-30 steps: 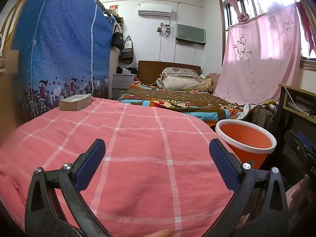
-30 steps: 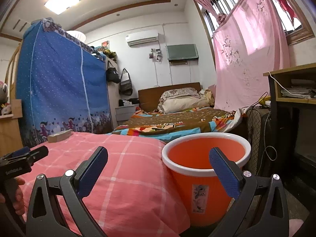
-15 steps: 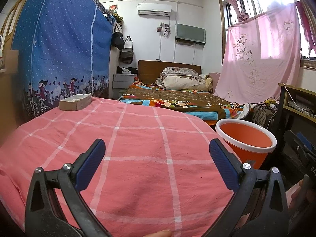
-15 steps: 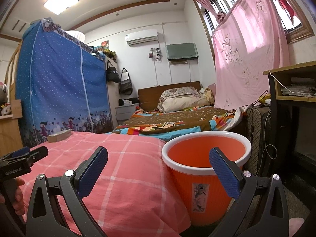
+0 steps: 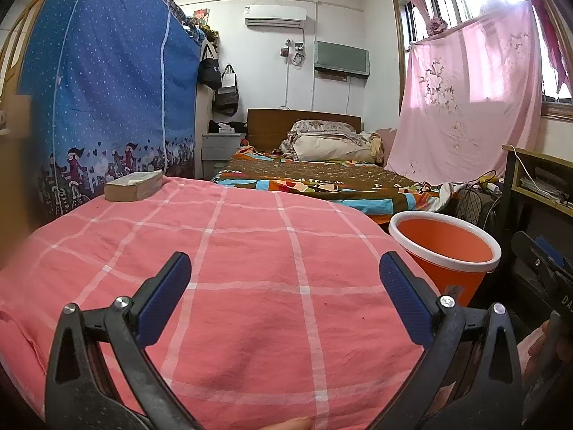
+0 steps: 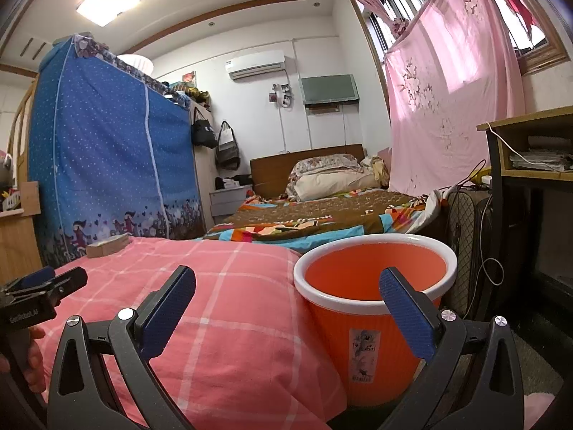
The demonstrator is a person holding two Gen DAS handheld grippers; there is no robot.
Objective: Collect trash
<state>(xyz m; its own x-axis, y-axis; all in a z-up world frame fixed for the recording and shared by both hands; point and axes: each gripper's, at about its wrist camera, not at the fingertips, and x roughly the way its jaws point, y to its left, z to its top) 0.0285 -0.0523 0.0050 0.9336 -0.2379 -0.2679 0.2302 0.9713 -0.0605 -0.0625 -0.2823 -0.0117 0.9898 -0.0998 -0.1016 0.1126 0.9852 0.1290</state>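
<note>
Here, ahead and to the left of the left tool (image 5: 285, 279), a tan box (image 5: 134, 186) lies at the far edge of the pink checked cover (image 5: 250, 268), while the orange bin (image 5: 447, 251) stands on the floor to that tool's right, probably placed close so trash can be dropped in. Both tools are released, jaws spread and empty, likely scanning; no loose trash shows, unless the box counts. The right tool (image 6: 287, 290) points at the bin, whose label is illegible, while "GenRobot.AI" reads on the left tool's body.
</note>
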